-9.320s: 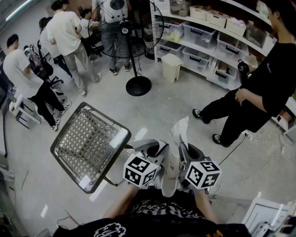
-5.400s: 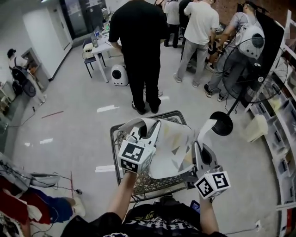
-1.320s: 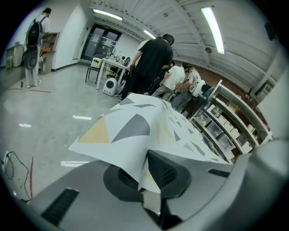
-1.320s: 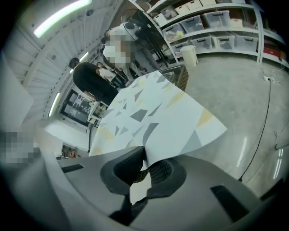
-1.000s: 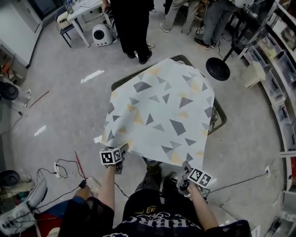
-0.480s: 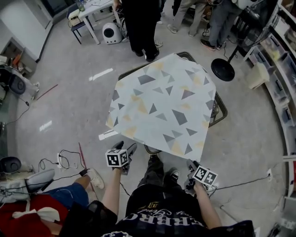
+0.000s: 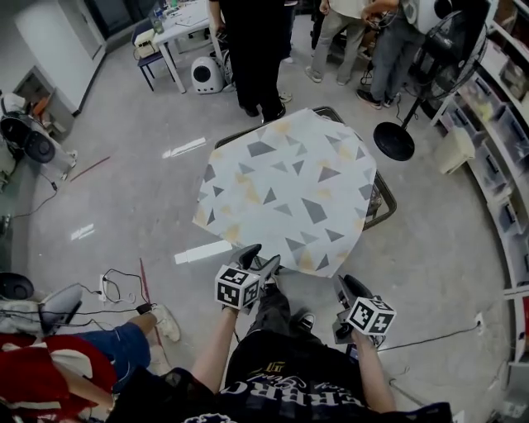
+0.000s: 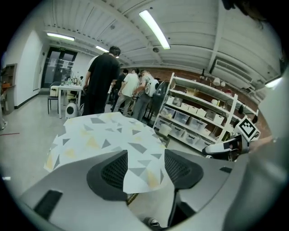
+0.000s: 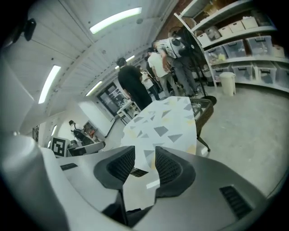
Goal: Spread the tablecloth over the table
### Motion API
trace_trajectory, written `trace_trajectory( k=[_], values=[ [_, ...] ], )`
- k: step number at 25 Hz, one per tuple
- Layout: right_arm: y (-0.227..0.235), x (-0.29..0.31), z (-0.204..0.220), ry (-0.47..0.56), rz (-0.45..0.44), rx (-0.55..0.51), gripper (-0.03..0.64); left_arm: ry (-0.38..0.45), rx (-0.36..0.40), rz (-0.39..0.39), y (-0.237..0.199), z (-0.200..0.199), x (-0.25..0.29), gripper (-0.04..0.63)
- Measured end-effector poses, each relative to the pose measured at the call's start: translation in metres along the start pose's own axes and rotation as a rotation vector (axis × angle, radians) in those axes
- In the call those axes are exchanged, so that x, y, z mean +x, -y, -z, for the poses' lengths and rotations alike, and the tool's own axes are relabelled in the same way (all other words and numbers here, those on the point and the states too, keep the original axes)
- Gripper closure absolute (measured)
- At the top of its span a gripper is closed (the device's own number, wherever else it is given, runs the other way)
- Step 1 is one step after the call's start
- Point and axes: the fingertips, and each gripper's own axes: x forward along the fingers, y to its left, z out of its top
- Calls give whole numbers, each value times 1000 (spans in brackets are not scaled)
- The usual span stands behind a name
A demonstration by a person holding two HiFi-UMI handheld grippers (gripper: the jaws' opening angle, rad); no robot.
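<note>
Head view: tablecloth draped over table.

One tablecloth is counted, laid over one mesh tabletop at the centre of the head view. One standing fan and one pale bin are counted at two o'clock. At least three standing people are counted at twelve o'clock, the nearest in black, and one seated person at eight o'clock. One white tabletop and one round white appliance are counted at eleven o'clock. Three white floor strips are counted.
</note>
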Motion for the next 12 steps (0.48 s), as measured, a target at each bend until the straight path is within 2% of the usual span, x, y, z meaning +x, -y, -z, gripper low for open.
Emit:
trace_trajectory(
  k=[4,8,12],
  values=[
    [-36,-20,-15,25,-97,-109,486,69,64,60,52,-21,-15,378],
    [-67,-40,-33,68,-194,-138,503,123,131,101,94,-41,-33,416],
    [-92,-61,-50,117,-250,-190,503,156,170,122,125,-55,-53,448]
  ],
)
